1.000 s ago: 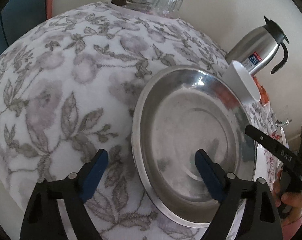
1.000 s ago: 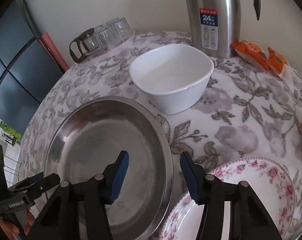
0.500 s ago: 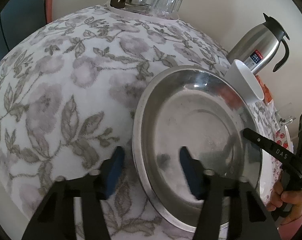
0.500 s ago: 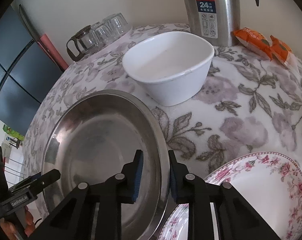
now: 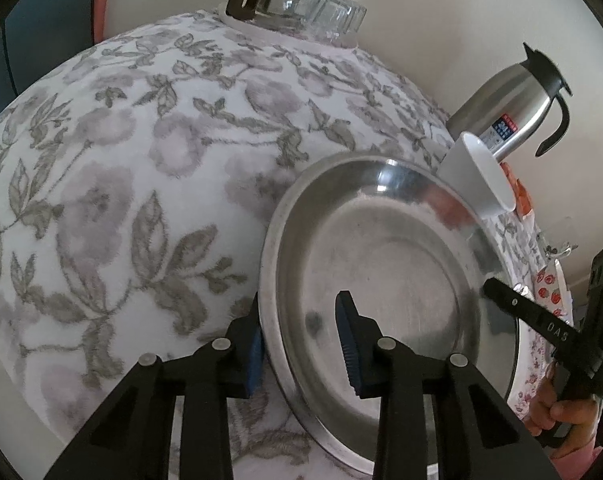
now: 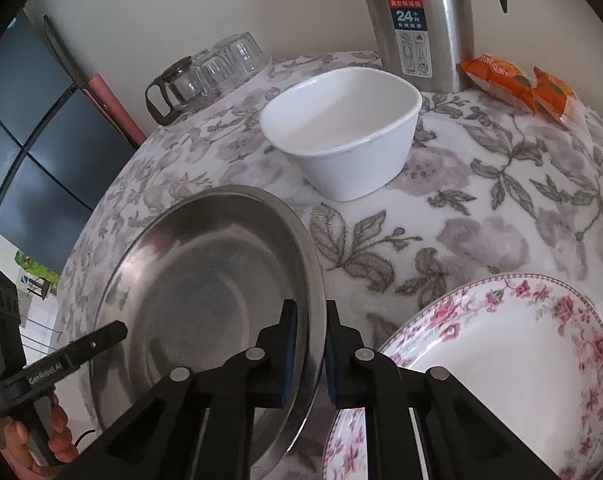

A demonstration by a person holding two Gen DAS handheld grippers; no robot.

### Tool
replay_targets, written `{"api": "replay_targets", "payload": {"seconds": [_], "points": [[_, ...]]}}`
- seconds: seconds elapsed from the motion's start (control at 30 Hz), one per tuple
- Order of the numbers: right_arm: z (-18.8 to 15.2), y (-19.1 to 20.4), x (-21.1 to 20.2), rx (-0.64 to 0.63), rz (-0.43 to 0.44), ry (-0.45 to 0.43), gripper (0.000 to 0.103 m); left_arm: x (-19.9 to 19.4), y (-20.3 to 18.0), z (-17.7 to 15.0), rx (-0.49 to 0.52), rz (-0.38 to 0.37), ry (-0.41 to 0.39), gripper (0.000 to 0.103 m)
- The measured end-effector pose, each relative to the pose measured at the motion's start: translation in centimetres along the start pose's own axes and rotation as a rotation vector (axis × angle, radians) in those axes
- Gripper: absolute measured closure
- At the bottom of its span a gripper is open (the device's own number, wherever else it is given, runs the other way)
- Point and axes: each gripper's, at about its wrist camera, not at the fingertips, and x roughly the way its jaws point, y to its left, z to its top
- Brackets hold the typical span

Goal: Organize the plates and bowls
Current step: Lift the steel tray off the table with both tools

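Your left claw (image 5: 301, 344) had its two blue pads pinching the near rim of the wide, shallow stainless-steel plate (image 5: 385, 280) — one pad outside the rim against the cloth side, the other inside on the metal. Your right claw (image 6: 310, 350) was pressed onto the opposite rim of that same plate (image 6: 205, 288), pads tight against the thin edge. In the right wrist view the right-hand side of the plate looked raised off the cloth; how far it was lifted you could not tell from these views.

The plate sat on the counter under a white cloth printed with grey-purple flowers and leaves (image 6: 481, 216). Just beside its right edge lay a white china plate with a pink rose border (image 6: 513, 356), and a second rim with the same pattern showed beneath it. Behind the steel plate stood a white square-sided ceramic bowl (image 6: 349, 140), upright and apart from the plate.

Further back, a tall brushed-steel vacuum flask with a black handle (image 6: 421, 20) stood by the wall, with two orange snack packets (image 6: 521, 84) lying to its right. At the far left of the counter a glass jug with a black handle (image 6: 177, 88) sat beside upturned clear glass tumblers (image 6: 233, 56) — all well apart from both claws.
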Motion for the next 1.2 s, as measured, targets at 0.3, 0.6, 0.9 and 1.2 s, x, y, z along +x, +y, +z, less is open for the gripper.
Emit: {"api": "replay_targets", "payload": {"seconds": [0.3,0.6,0.9,1.2], "points": [[-1.0,1.3,-2.9,-0.01,0.002,-0.024,0.09,-2.8,0.1,0.1,-0.016,-0.044,-0.034,0.072],[-1.8,1.4,-9.7,0.021,0.005,-0.126,0.09,-7.6,-3.2,0.2,0.012,-0.085,-0.087,0.072],[-3.6,-1.6,-18.3,0.125,-0.002,-0.285,0.09,-11.9,-9.3,-0.4,0.088,-0.147,-0.123,0.072],[-6.6,-7.0,-24.4,0.241,-0.064,-0.409,0.09,-12.8,-17.7,-1.4,0.193,-0.201,-0.11,0.072]]}}
